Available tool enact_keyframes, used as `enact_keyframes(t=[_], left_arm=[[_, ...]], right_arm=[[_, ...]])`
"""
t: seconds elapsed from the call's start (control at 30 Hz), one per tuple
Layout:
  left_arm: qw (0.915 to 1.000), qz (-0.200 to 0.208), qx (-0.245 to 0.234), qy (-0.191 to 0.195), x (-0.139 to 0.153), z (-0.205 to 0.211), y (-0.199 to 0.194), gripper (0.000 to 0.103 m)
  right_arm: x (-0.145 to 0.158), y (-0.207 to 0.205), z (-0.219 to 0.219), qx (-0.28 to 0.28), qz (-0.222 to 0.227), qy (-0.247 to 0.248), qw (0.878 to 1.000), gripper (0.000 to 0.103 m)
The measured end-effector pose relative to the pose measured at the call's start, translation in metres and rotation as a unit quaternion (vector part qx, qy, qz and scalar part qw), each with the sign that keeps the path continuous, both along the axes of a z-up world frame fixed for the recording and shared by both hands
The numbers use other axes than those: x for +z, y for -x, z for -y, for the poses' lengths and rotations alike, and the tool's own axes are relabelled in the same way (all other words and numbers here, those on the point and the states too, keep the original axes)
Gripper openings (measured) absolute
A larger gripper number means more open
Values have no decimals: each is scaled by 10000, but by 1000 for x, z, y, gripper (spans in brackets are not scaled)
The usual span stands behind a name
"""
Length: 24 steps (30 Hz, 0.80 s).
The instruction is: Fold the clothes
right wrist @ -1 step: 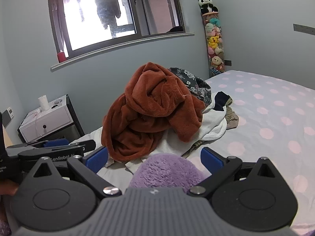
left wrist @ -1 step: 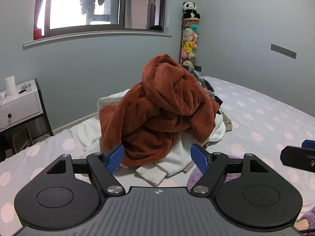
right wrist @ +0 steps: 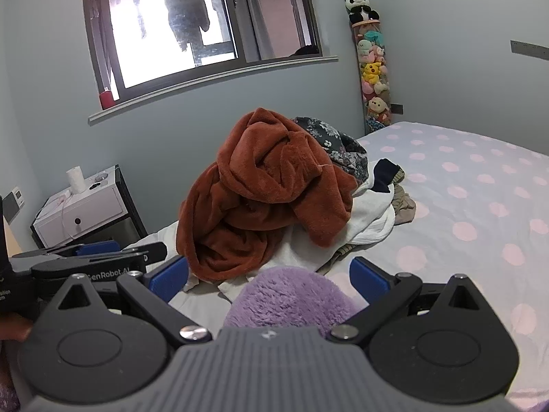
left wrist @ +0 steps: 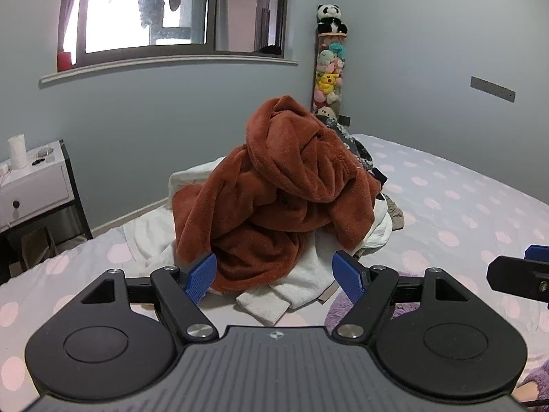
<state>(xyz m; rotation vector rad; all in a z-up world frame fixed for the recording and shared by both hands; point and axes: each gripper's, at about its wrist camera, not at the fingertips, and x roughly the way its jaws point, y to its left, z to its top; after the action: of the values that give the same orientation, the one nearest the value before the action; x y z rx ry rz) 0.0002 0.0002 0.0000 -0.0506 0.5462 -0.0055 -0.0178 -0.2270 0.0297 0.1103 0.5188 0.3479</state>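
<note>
Left wrist view: an unfolded clothes pile (left wrist: 274, 206) is seen heaped on the bed (left wrist: 463, 199).
Both grippers, left gripper (left wrist: 276, 276) and right gripper (right wrist: 269, 279), are held spread and empty; folded garments are not shown.

Both grippers (left wrist: 276, 276) (right wrist: 269, 279) are black, with blue ribbed pads (left wrist: 200, 276), silver screws and grey ridged bodies.

Lighting: cool daylight enters through the window (left wrist: 171, 10), its panes blown out to white, while my room stays evenly dim with soft shadows. Picture quality: sharp throughout; strong fisheye bending at the edges, with black vignette in the corners.
</note>
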Motion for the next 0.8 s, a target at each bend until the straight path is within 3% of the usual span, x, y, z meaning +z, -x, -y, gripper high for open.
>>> enact_keyframes(t=[0.23, 0.37, 0.8], left_arm=[[9993, 105, -355, -2, 8, 9, 2, 74], [9992, 236, -296, -134, 5, 13, 7, 74], [9979, 178, -617, -95, 0, 13, 3, 74]], right_arm=[[-1, -1, 3, -97, -132, -43, 9999, 101], [-2, 3, 7, -148, -132, -35, 9998, 101], [-7, 3, 3, -295, -171, 29, 9994, 101]])
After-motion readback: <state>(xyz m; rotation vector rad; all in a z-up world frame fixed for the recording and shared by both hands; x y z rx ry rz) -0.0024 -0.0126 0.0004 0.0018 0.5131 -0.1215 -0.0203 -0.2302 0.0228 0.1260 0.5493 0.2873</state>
